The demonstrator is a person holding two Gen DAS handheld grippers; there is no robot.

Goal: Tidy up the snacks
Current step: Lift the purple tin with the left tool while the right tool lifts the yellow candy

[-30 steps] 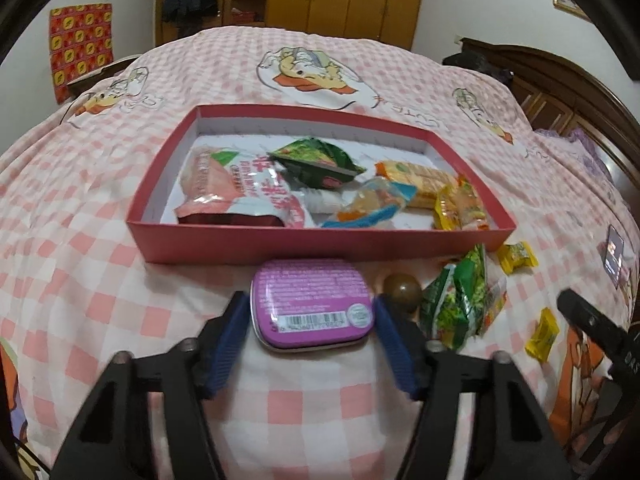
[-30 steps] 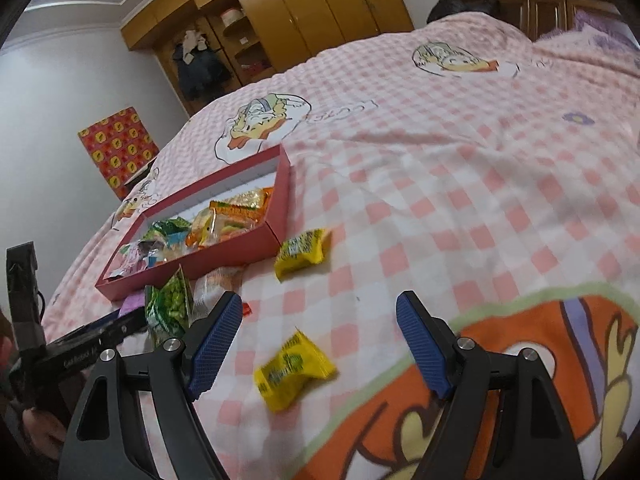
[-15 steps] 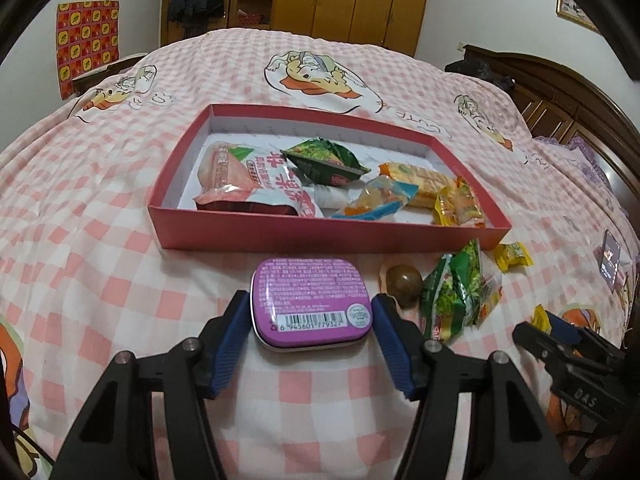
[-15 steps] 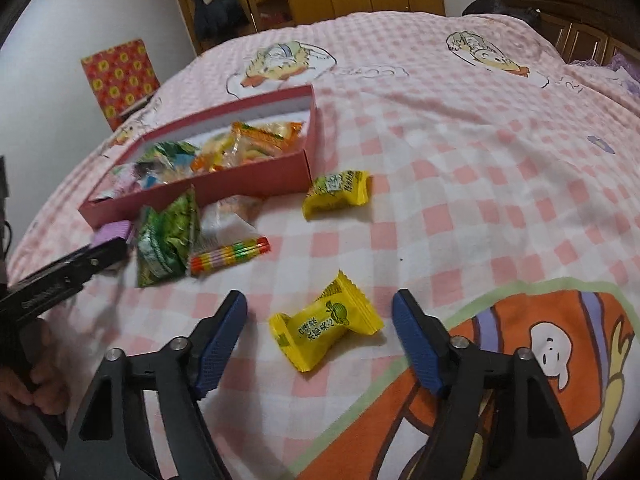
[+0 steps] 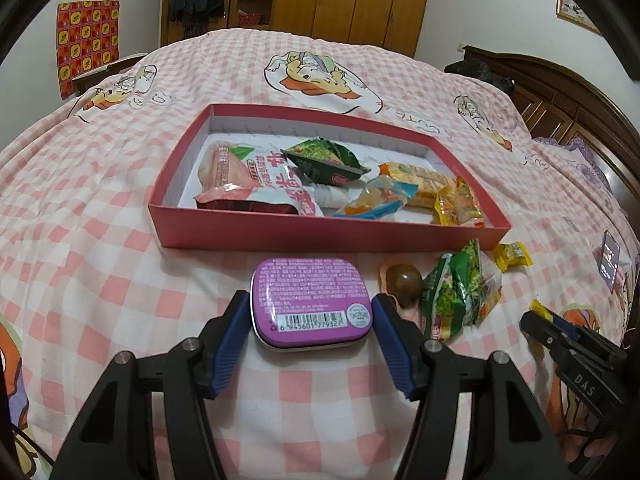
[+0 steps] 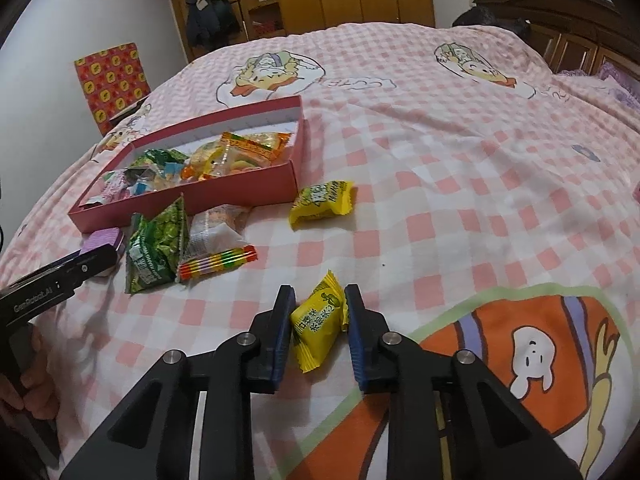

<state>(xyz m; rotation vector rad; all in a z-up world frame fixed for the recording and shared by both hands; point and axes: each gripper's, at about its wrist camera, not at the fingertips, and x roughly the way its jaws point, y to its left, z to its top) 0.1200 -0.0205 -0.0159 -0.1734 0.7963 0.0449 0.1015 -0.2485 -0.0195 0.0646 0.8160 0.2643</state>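
At far left, bare quilt [image 5: 80, 208], wide and open right up to the left wall of the box [image 5: 320, 234]. Box flat on the quilt, its long front wall facing the left wrist camera, packets heaped toward its middle and right end, some white floor bare at its left end and along the back wall.

Just before that front wall, apart from it by a strip of quilt: tin [image 5: 312, 304], label and barcode up, clamped by the left gripper [image 5: 308, 298], one blue pad pressed to each short side. Little room between the tin's far edge and the box wall.

Right of the tin, close by the right pad: brown ball [image 5: 405, 280]. Next, touching or nearly touching it, green packet [image 5: 452, 300], upright on edge, its top near the box's front right corner. In the right wrist view, a clear packet [image 6: 218, 224] and a striped roll [image 6: 218, 262] crowded beside it.

Farther right, by the box's right end wall, second candy [image 6: 322, 202], alone on the quilt, clear on all sides.

Nearer the camera and well apart from the cluster: right gripper [image 6: 316, 300], jaws closing, candy [image 6: 318, 324] between them with both pads on its yellow wrapper, one crimped end poking out past the fingertips. Candy low at the quilt; whether it is lifted cannot be told.

Right of that, only open quilt, no snacks, plenty of free space as far as the headboard. Phone [image 5: 610, 258] near the right edge of the left wrist view.
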